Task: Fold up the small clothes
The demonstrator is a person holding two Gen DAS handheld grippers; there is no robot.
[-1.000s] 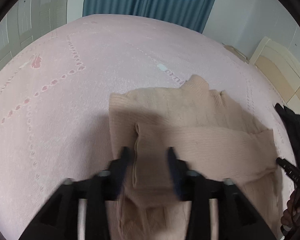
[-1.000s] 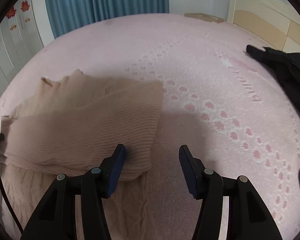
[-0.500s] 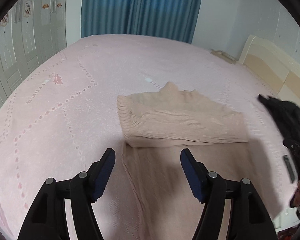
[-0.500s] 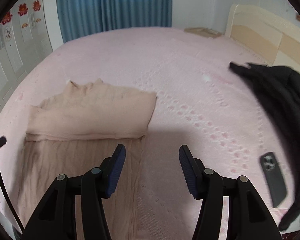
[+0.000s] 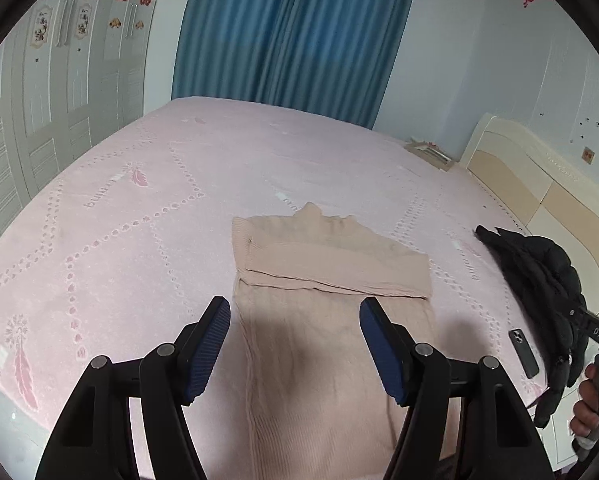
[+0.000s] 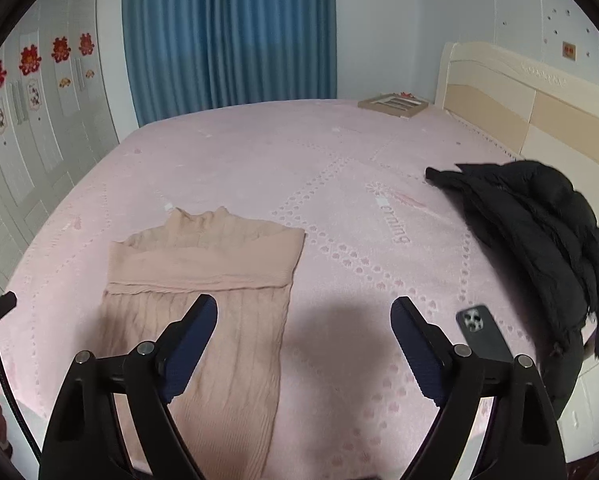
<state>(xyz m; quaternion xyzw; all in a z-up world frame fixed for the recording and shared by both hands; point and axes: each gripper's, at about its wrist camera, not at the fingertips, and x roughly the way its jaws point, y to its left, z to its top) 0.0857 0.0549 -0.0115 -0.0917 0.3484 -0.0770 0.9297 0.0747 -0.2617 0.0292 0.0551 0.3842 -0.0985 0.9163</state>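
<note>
A beige knit sweater (image 5: pixel 327 320) lies flat on the pink bedspread (image 5: pixel 139 240), sleeves folded across the chest as a band, collar pointing away. It also shows in the right wrist view (image 6: pixel 203 300). My left gripper (image 5: pixel 295 344) is open and empty, raised above the sweater's lower body. My right gripper (image 6: pixel 303 344) is open and empty, raised above the bed, its left finger over the sweater's right part.
A black puffer jacket (image 6: pixel 539 232) lies at the bed's right side, with a dark phone (image 6: pixel 483 332) beside it. A cream headboard (image 6: pixel 519 96) stands right. Blue curtains (image 5: pixel 291 36) and white wardrobe doors (image 5: pixel 31 100) are behind the bed.
Both grippers have pulled back and up from the sweater. The left gripper has let go of the folded sleeve and opened wide. The sleeve band now lies flat across the chest.
</note>
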